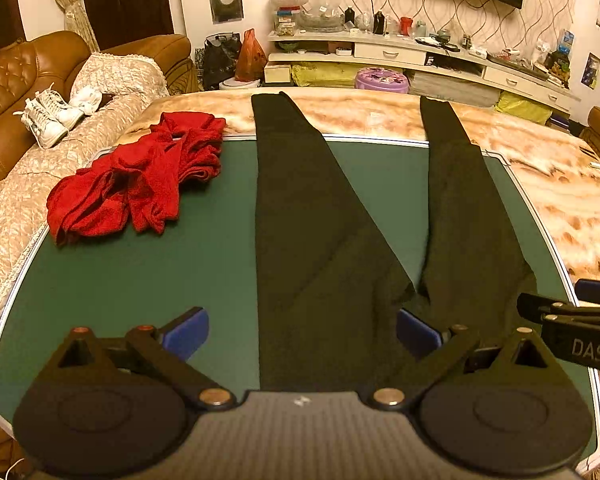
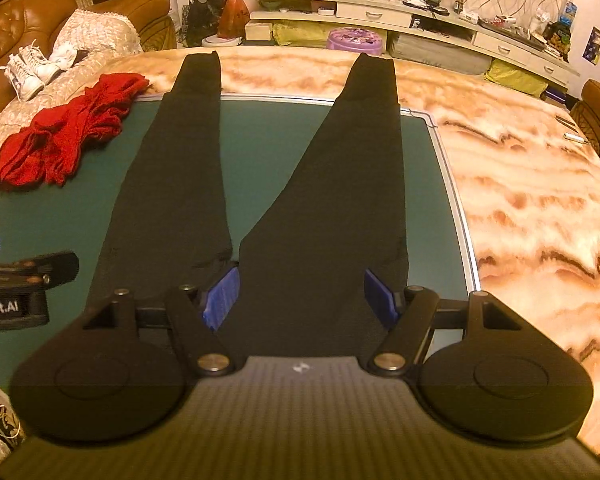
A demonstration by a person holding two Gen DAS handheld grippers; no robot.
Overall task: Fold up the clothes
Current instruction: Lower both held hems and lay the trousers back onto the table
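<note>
Black knit leggings (image 1: pixel 300 216) were spread flat on the green mat (image 1: pixel 140 272) of the marble-patterned table (image 1: pixel 560 192), the waist at the mat's near edge and the two legs splayed apart, their ankle ends reaching past the mat's far edge onto the marble. A crumpled red knitted garment (image 1: pixel 136 176) lay at the mat's far left corner, apart from the leggings.

The left gripper (image 1: pixel 302 332) was held with its jaws spread wide across the left hip portion of the waist; the right gripper (image 2: pixel 302 296) was likewise held with jaws spread over the right hip portion. Neither was seen to pinch cloth, and contact with the fabric could not be told.

Trouble was judged likely from the thin, stretchy knit: a pinch taken too shallow could catch only the top layer, so that the layers would separate when lifted. Uneven pulls by the two grippers could skew the legs, and a leg swung leftward could drag into the red garment. The ankle ends on the smooth marble might slide rather than follow.

Only in the right wrist view was the right leg seen whole, with the mat's right border beside it. Only in the left wrist view were the folds of the red garment shown closely, along with the bare mat between it and the left leg.
</note>
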